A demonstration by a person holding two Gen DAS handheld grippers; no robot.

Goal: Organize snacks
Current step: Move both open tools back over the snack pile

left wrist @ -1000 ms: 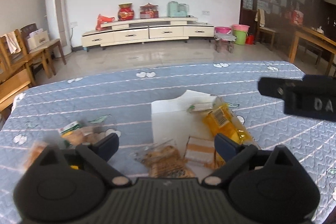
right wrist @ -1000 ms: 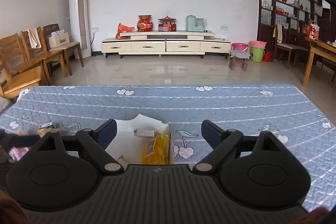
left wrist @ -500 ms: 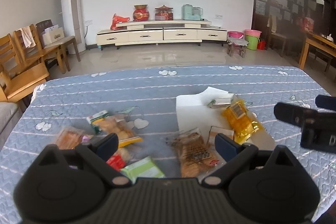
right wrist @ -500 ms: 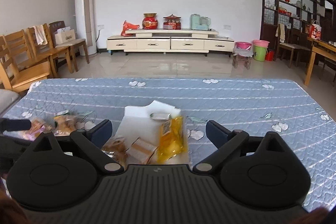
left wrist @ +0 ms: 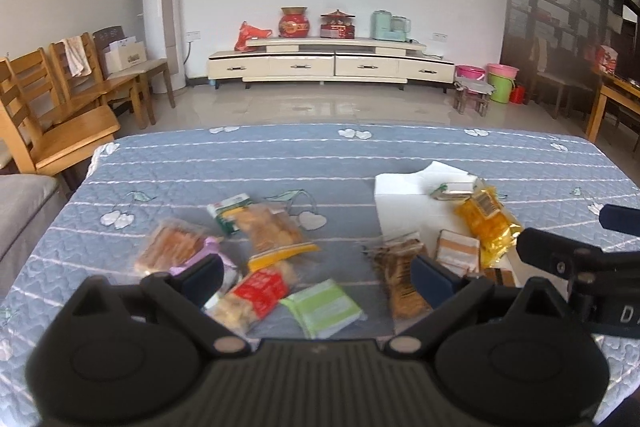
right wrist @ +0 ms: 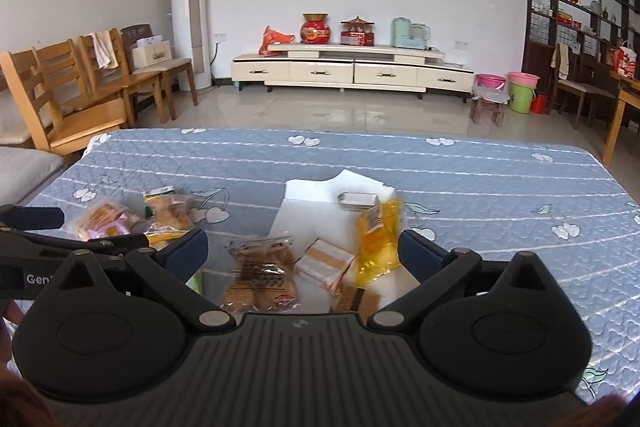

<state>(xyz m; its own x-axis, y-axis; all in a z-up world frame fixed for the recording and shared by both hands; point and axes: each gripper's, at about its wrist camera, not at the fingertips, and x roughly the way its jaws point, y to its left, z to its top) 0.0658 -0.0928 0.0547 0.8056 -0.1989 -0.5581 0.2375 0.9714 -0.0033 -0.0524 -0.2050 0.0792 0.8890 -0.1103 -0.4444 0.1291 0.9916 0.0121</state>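
Several snack packets lie on a blue quilted table. A white sheet at the right carries a yellow packet, a small silver bar and a striped wafer pack; a brown biscuit bag lies at its left edge. To the left lie a green pack, a red-label bag, a clear cookie bag and a pink-edged bag. My left gripper is open and empty above the green and red packs. My right gripper is open and empty above the brown biscuit bag and the white sheet.
The blue quilted table ends at a far edge before a tiled floor. Wooden chairs stand at the left, a grey cushion beside the table's left edge. A TV cabinet stands against the far wall.
Both grippers have pulled back and risen, so more of the table shows. The left view has swung left, bringing the left group of snacks into sight. Both stay open.
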